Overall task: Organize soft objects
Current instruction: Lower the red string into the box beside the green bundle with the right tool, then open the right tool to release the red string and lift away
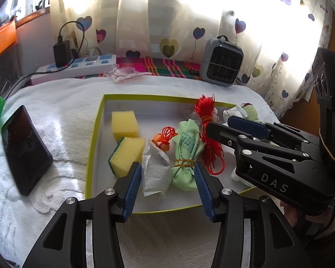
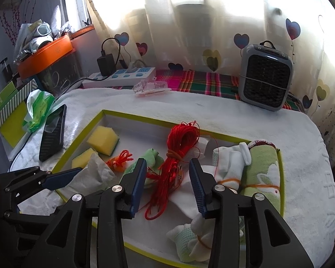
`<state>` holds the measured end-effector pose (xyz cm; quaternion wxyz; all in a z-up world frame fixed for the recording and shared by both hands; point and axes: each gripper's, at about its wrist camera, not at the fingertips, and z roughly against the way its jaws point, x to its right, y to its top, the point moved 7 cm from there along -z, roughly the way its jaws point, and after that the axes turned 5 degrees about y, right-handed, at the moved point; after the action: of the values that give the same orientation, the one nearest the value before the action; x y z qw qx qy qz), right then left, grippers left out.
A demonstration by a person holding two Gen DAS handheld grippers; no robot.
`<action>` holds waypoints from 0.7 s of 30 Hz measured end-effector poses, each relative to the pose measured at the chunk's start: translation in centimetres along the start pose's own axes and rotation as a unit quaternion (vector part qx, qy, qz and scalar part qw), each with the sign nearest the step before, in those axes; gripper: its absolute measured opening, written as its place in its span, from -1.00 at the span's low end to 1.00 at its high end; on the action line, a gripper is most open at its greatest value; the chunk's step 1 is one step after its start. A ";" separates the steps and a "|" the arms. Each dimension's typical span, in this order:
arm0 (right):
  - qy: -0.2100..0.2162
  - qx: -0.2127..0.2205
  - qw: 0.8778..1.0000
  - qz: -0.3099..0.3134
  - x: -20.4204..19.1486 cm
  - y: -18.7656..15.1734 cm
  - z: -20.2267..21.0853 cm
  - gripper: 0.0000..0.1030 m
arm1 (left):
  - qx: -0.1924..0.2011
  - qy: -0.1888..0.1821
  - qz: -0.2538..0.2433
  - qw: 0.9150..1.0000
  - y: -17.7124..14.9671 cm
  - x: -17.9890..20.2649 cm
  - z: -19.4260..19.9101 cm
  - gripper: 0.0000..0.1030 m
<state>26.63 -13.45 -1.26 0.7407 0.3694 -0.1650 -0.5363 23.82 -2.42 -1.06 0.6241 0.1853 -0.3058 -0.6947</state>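
Sponges [image 1: 125,138], red cord [image 2: 178,154] and rolled cloths are lying inside the tray [image 1: 93,138] at frame centre; both grippers [image 1: 167,185] [image 2: 167,187] are hovering wide, empty; task looking nearly complete.

Bare tray floor [image 1: 149,109] behind sponges [image 1: 124,124], red cord [image 2: 178,156] and bundles crowding right half

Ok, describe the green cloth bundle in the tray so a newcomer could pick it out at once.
Start at the shallow tray with the yellow-green rim on the white towel. Near its middle, between the crumpled white paper wad and the skein of red cord, lies the green cloth bundle. It alone is pale green with printed text, cinched by an orange rubber band.
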 end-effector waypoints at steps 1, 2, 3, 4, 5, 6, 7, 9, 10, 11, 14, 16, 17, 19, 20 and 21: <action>0.000 0.001 1.000 0.001 -0.1 0.0 0.1 -0.20 | 0.001 0.000 0.001 1.000 0.0 0.0 0.2 -0.07; -0.001 0.002 1.000 0.001 -0.1 -0.1 0.3 -0.20 | 0.003 0.000 0.003 1.000 0.0 0.0 0.4 -0.07; -0.003 0.003 1.000 0.001 -0.1 -0.1 0.4 -0.20 | 0.004 0.000 0.004 1.000 0.0 -0.1 0.6 -0.07; -0.003 0.004 1.000 0.001 -0.2 -0.1 0.5 -0.19 | 0.005 0.001 0.004 1.000 0.0 -0.1 0.8 -0.07; -0.003 0.005 1.000 0.000 -0.2 -0.1 0.7 -0.19 | 0.007 0.002 0.005 1.000 0.0 -0.2 1.1 -0.07; -0.004 0.006 1.000 -0.002 -0.2 -0.2 0.8 -0.19 | 0.009 0.004 0.005 1.000 0.0 -0.2 1.3 -0.07; -0.004 0.007 1.000 -0.003 -0.3 -0.2 1.0 -0.19 | 0.010 0.005 0.005 1.000 0.0 -0.3 1.5 -0.07; -0.004 0.011 1.000 -0.004 -0.4 -0.3 1.4 -0.18 | 0.013 0.006 0.008 1.000 -0.2 -0.4 2.0 -0.07; -0.005 0.012 1.000 -0.005 -0.5 -0.3 1.6 -0.18 | 0.014 0.007 0.008 1.000 -0.2 -0.4 2.2 -0.07; -0.005 0.014 1.000 -0.006 -0.5 -0.4 1.9 -0.16 | 0.015 0.009 0.009 1.000 -0.3 -0.5 2.4 -0.07; -0.009 0.018 1.000 -0.008 -0.7 -0.7 2.5 -0.07 | 0.020 0.017 0.005 1.000 -0.7 -0.4 3.2 -0.07; -0.009 0.020 1.000 -0.009 -0.9 -1.0 3.0 -0.07 | 0.021 0.013 0.007 1.000 -1.0 -0.3 3.7 -0.07; -0.010 0.020 1.000 -0.011 -1.0 -1.2 3.2 -0.07 | 0.021 0.014 0.008 1.000 -1.2 -0.3 3.9 -0.07; -0.009 0.022 1.000 -0.015 -1.2 -1.6 3.7 -0.06 | 0.022 0.016 0.007 1.000 -1.5 -0.2 4.3 -0.07; -0.008 0.024 1.000 -0.017 -1.3 -1.8 4.0 -0.06 | 0.022 0.017 0.007 1.000 -1.7 -0.2 4.5 -0.07; -0.008 0.026 0.999 -0.019 -1.4 -2.0 4.3 -0.06 | 0.022 0.019 0.007 1.000 -1.9 -0.2 4.7 -0.07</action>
<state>22.00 -14.08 0.36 0.7193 0.3870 -0.1775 -0.5489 19.37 -1.22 1.17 0.6306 0.2104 -0.3105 -0.6795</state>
